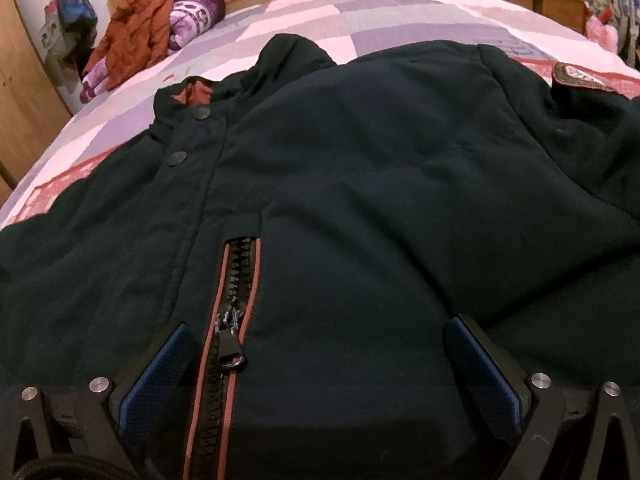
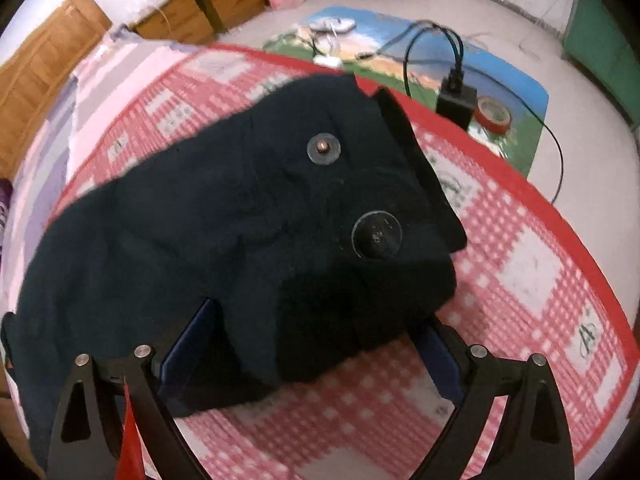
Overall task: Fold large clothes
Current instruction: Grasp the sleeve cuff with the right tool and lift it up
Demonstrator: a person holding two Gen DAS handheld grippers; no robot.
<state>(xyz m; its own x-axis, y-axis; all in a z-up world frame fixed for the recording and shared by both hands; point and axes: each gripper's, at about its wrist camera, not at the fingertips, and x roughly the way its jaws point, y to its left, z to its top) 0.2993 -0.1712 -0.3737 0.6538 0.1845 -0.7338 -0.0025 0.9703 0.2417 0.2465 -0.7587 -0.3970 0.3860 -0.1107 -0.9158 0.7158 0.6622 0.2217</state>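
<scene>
Patchwork bedspread (image 1: 304,20); dark navy jacket (image 1: 360,160) spread flat, zipper (image 1: 234,280) red-trimmed.

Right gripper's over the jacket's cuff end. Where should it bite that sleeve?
Probably take the sleeve at its near edge, between the open right gripper fingers, coming from the camera side. There the fabric lies bunched and raised off the bedspread; avoid the snap button.

Light: dim, warm, pinkish indoor cast.
Blur: right wrist view smeared, worst toward its edges.
Distortion: strong fisheye bending; dark vignette corners.
</scene>
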